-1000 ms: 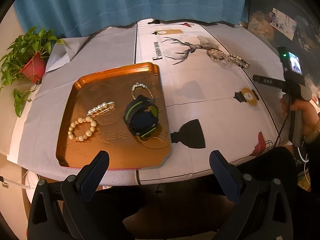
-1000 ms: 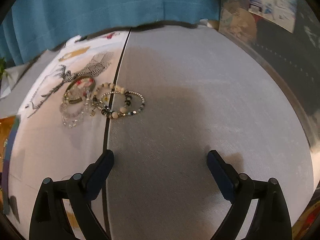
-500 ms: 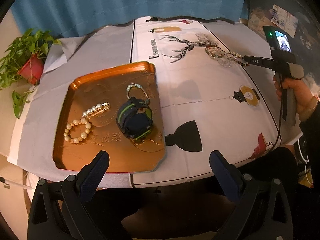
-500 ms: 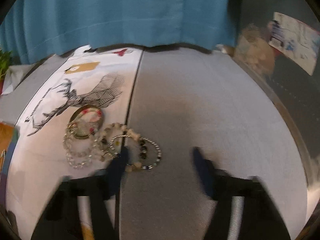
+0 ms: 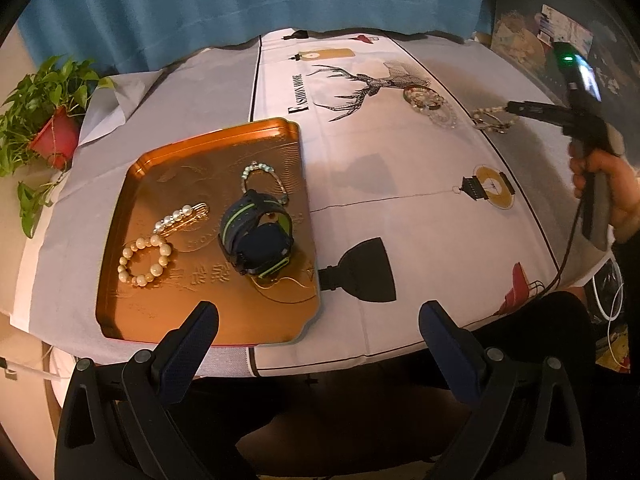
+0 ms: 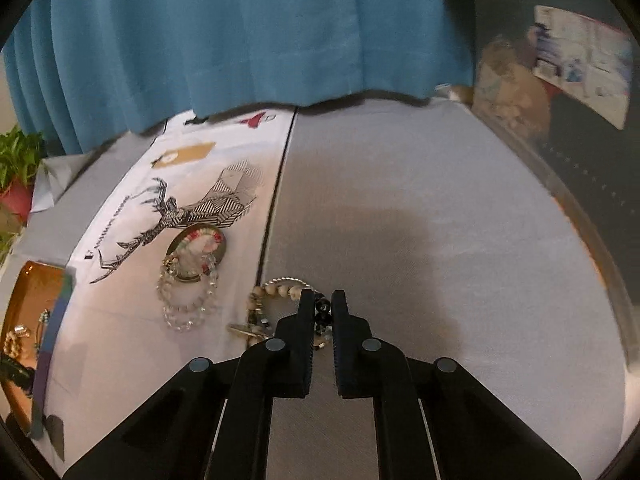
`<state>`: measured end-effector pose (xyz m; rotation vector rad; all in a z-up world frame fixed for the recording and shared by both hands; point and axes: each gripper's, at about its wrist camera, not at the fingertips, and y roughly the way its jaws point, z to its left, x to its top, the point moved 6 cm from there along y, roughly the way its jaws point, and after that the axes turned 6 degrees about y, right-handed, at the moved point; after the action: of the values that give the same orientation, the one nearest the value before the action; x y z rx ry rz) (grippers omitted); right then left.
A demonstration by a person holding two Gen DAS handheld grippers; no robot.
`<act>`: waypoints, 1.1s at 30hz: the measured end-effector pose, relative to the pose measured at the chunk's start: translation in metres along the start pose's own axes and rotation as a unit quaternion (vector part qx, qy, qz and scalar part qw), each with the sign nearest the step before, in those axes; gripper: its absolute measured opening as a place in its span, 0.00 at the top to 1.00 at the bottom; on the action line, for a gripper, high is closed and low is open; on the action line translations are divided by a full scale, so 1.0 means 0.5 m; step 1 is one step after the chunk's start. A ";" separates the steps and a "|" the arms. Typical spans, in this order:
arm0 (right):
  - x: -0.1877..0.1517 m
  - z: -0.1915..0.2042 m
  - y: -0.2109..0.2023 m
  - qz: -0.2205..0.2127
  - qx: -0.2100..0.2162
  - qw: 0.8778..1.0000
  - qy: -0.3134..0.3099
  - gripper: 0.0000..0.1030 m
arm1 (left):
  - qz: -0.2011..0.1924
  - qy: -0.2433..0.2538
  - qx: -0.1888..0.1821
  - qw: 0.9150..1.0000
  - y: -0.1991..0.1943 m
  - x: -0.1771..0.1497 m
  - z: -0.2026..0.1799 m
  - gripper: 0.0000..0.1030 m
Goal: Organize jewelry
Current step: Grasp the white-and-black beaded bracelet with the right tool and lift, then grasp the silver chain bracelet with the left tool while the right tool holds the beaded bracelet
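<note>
An orange tray (image 5: 132,312) holds a pearl bracelet (image 5: 145,255), a pearl hair clip (image 5: 181,217), a small beaded bracelet (image 5: 262,178) and a dark watch (image 5: 256,238). My left gripper (image 5: 318,344) is open and empty, above the table's near edge in front of the tray. My right gripper (image 6: 322,306) is shut on a mixed bead bracelet (image 6: 276,290) on the cloth; it also shows in the left wrist view (image 5: 512,108). A clear crystal bracelet (image 6: 186,304) and a round bangle (image 6: 196,248) lie just left of it.
A printed white cloth with a deer drawing (image 5: 360,84) covers the table. A potted plant (image 5: 44,128) stands at the far left edge. A blue curtain (image 6: 240,32) hangs behind the table. The orange tray's corner (image 6: 28,288) shows at the left of the right wrist view.
My right gripper moved forward to the bead bracelet and closed from wide open onto it. My left gripper stayed open while its view shifted slightly.
</note>
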<state>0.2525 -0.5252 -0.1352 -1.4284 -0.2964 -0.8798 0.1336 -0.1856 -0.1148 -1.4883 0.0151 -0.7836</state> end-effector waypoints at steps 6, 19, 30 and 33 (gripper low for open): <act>-0.035 -0.111 -0.063 -0.008 0.009 0.997 0.070 0.92 | -0.008 0.013 -0.007 1.000 0.000 0.023 -0.028 0.03; -0.145 -0.277 -0.086 0.023 -0.088 0.993 0.069 0.89 | -0.055 0.069 -0.099 0.991 0.039 0.257 -0.228 0.03; -0.149 -0.308 -0.097 0.011 -0.075 0.996 0.044 0.75 | -0.004 0.178 -0.139 0.974 0.244 0.463 -0.514 0.04; -0.150 -0.309 -0.096 0.004 -0.076 0.996 0.037 0.70 | 0.022 0.192 -0.126 0.973 0.295 0.472 -0.545 0.09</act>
<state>0.1210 -0.6386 -0.1762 -1.5319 -0.1702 -0.9634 0.2527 -0.5516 -0.1745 -1.5453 0.4529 -1.0529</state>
